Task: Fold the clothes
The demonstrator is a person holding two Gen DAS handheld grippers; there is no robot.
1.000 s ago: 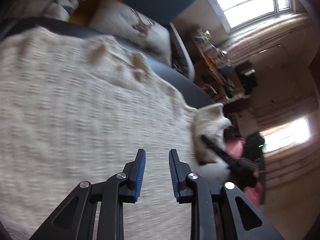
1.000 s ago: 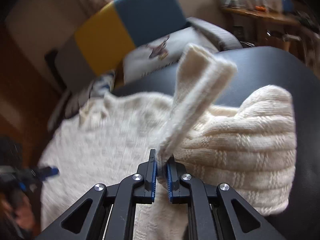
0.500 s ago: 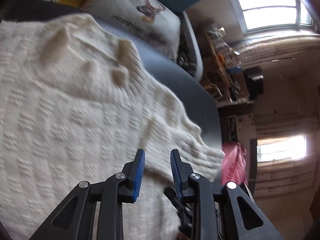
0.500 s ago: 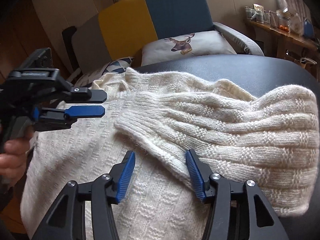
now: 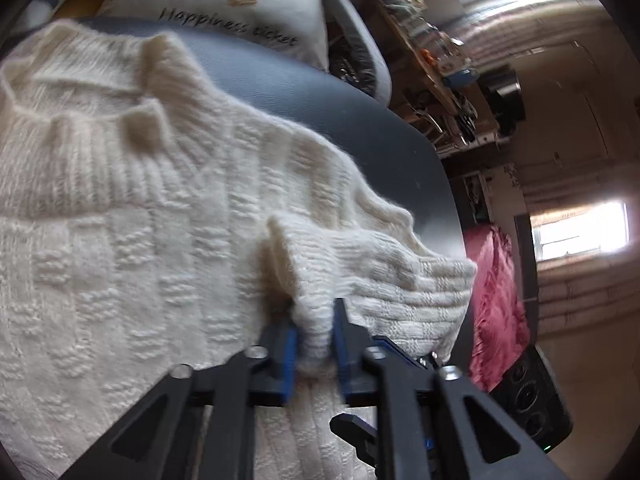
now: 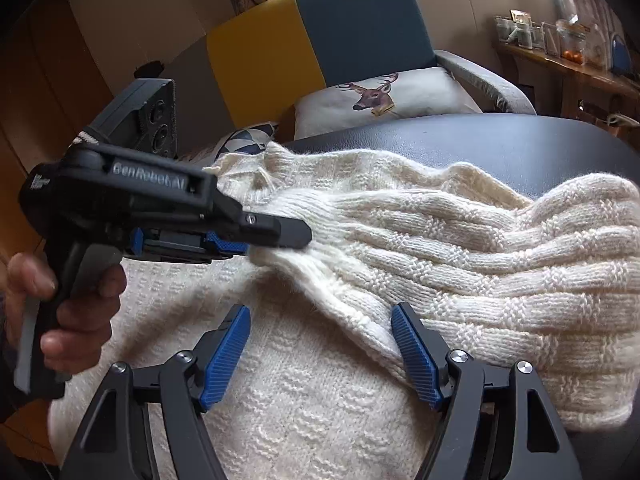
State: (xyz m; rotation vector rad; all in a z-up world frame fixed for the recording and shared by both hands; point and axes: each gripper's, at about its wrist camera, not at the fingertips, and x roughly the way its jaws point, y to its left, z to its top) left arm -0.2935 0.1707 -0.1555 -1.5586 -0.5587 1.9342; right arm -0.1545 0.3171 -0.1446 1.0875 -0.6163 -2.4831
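Note:
A cream knitted sweater [image 6: 300, 400] lies flat on a dark padded table [image 6: 500, 140], collar toward the far side. Its right sleeve [image 6: 480, 260] is folded across the body, cuff pointing left. My left gripper [image 6: 276, 240], held by a hand [image 6: 76, 292], is shut on that cuff; in the left wrist view the cuff [image 5: 316, 320] is pinched between the left gripper [image 5: 314, 332] fingers, with the sweater body [image 5: 100, 260] spread to the left. My right gripper [image 6: 322, 344] stands wide open just above the sweater, straddling the sleeve's near edge without holding it.
Behind the table stands a yellow and teal armchair [image 6: 320, 40] with a deer cushion [image 6: 384, 96]. A cluttered wooden shelf [image 6: 560, 52] runs along the right wall. A red cloth [image 5: 496, 300] lies beyond the table's right edge [image 5: 452, 208].
My right gripper laid the sleeve across the sweater, let the cuff go and opened wide. My left gripper moved in from the left and shut on the cuff.

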